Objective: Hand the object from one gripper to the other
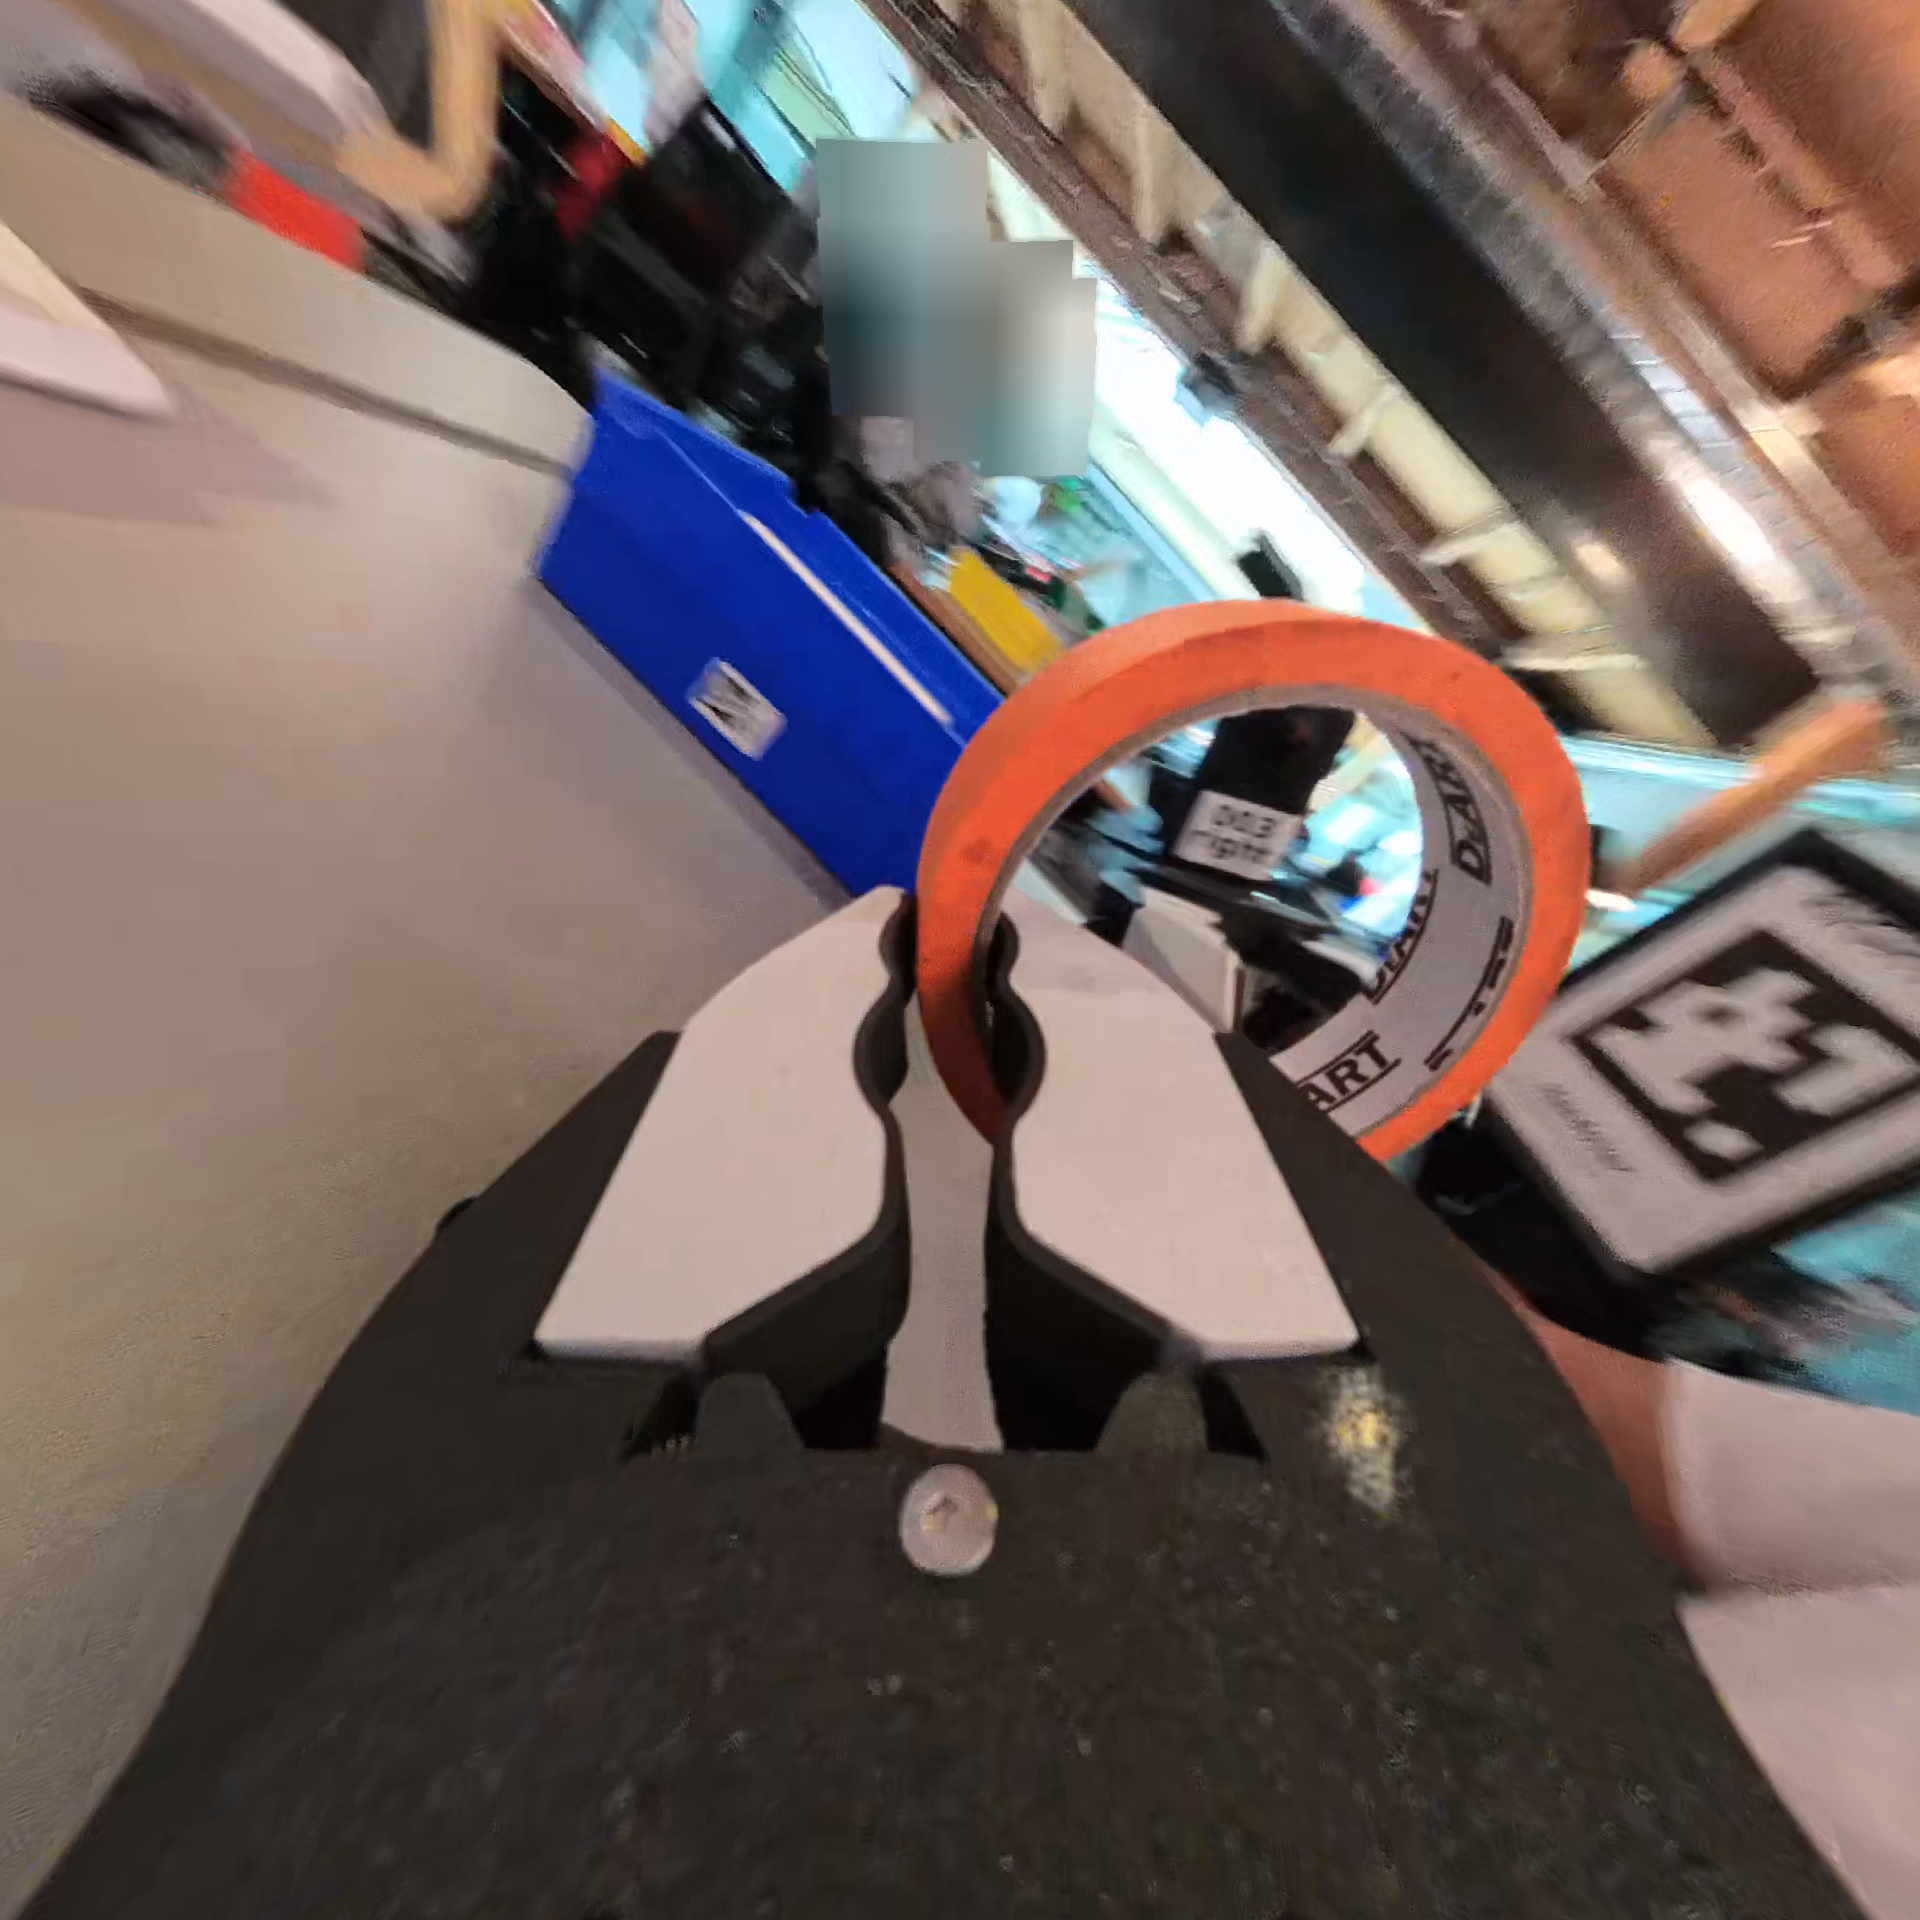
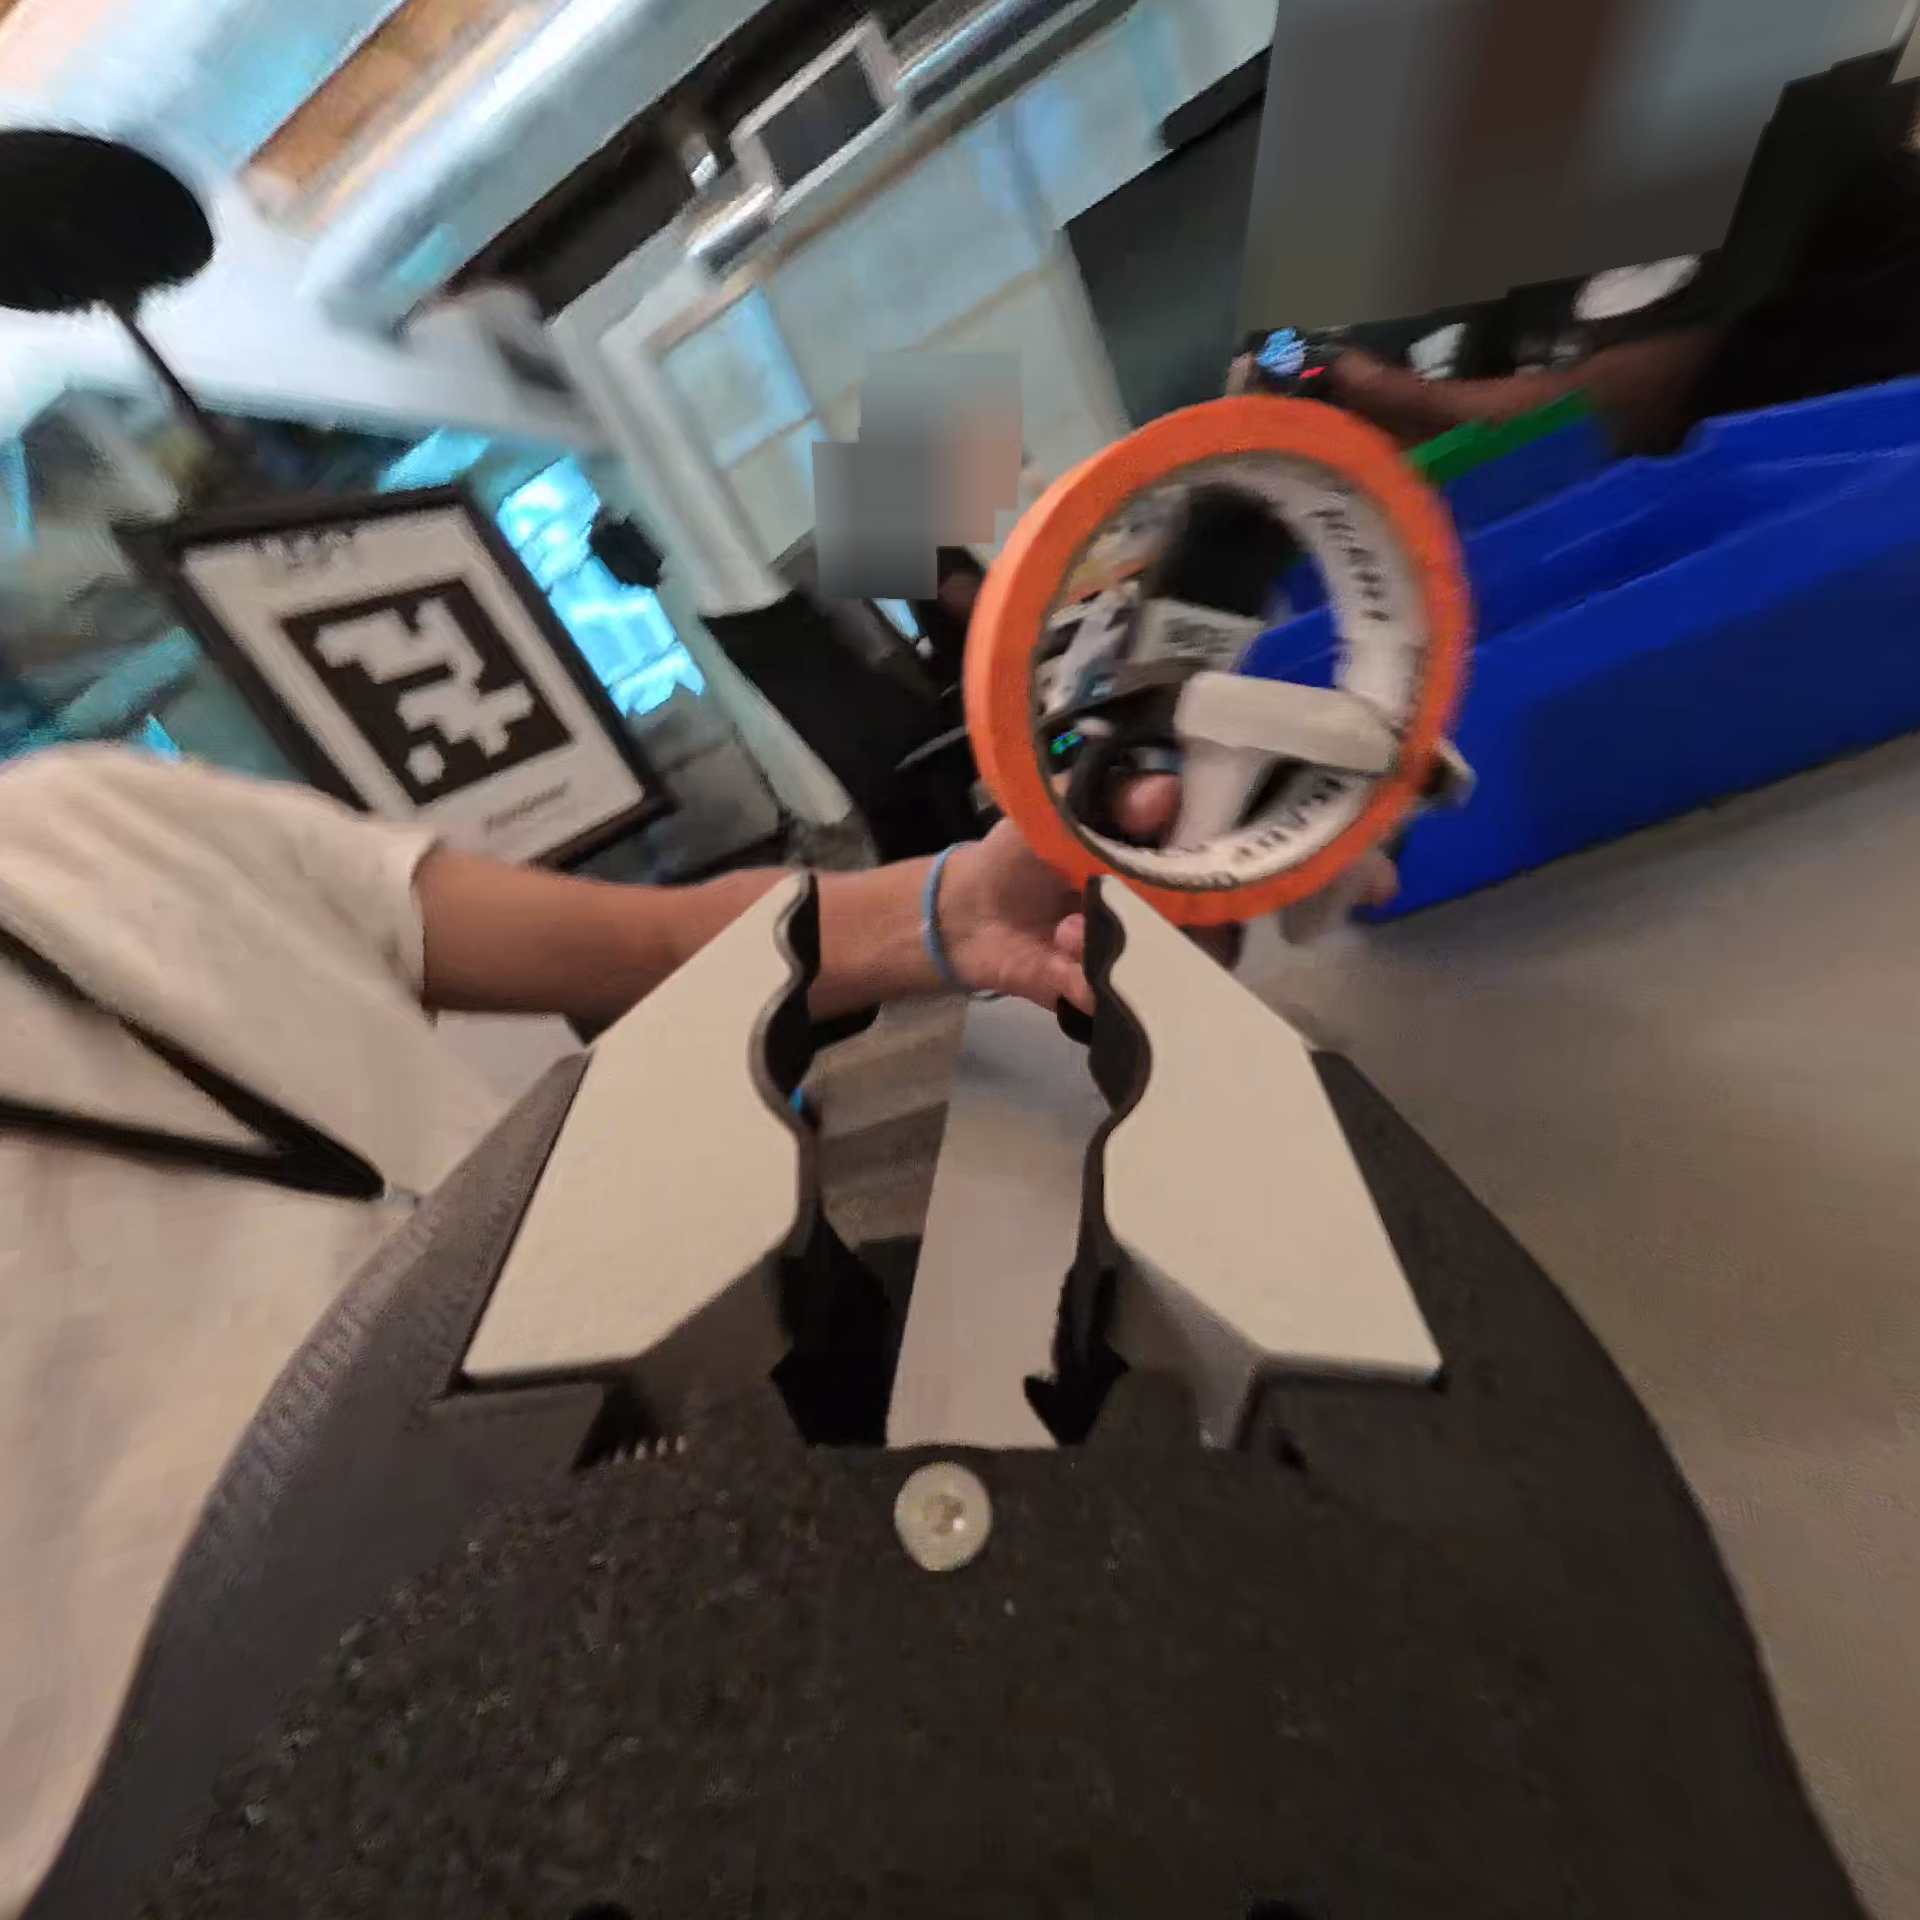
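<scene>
The left hand-held gripper [image 1: 951,935] is clamped on the rim of the orange ring-shaped roll of tape [image 1: 1252,862], held upright in the air above the grey surface [image 1: 260,883]. The right hand-held gripper [image 2: 951,914] stands wide apart and empty, its right fingertip just under the roll's lower edge. A blue plastic bin [image 2: 1662,644] lies beyond.

The tape roll [image 1: 1247,665] is orange outside with a white printed core, the bin [image 1: 748,613] is blue.
</scene>
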Available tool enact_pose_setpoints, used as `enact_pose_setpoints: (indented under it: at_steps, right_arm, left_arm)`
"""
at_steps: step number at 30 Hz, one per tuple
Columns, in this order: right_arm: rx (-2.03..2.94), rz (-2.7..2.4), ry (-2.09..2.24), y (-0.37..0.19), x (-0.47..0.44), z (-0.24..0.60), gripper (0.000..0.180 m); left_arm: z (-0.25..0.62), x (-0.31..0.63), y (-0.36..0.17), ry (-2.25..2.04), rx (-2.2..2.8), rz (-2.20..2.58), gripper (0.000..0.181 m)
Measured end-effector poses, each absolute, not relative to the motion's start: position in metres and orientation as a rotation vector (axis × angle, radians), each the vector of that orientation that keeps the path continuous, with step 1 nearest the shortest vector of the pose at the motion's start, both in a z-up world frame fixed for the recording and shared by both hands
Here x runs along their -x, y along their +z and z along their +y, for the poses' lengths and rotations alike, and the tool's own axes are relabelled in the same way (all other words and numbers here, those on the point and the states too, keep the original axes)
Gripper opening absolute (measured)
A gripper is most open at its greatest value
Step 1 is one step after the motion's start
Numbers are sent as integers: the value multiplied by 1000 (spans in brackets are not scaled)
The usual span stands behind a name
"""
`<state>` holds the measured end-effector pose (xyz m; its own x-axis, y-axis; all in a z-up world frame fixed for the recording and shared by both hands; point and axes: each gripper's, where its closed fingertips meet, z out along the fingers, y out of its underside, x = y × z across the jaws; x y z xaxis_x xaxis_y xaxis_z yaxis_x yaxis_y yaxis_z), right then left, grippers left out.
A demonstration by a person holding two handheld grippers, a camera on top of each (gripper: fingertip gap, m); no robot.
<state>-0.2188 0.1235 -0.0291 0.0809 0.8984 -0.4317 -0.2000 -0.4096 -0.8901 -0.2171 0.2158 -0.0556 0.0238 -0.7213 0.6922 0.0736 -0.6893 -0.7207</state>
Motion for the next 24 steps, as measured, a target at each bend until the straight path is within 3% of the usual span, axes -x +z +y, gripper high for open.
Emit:
enact_pose_setpoints:
  at_steps: [3,5,10,11,14,17,19,24]
  right_arm:
    - [1374,-797,1311,-28,237,125,41]
    - [1373,-809,1297,-28,238,126,21]
    - [1393,-759,1160,-32,235,141,43]
    - [1386,-791,1182,-32,239,136,41]
    - [1414,-862,1103,-39,243,133,11]
    - [1471,-890,1061,-43,238,137,11]
    - [1514,-849,909,-47,224,152,9]
    - [1710,-993,54,-104,171,197,9]
  left_arm:
    - [207,214,-59,-1930,1748,618,10]
    - [207,216,-62,-1980,1765,604,10]
    - [198,211,-70,-2030,1810,632,10]
    - [196,208,-72,-2030,1820,647,10]
    - [187,203,-75,-2061,1839,680,10]
    - [189,202,-81,-2040,1883,668,10]
    - [200,205,-83,-1926,1874,674,27]
    - [227,223,-68,-1548,1785,707,47]
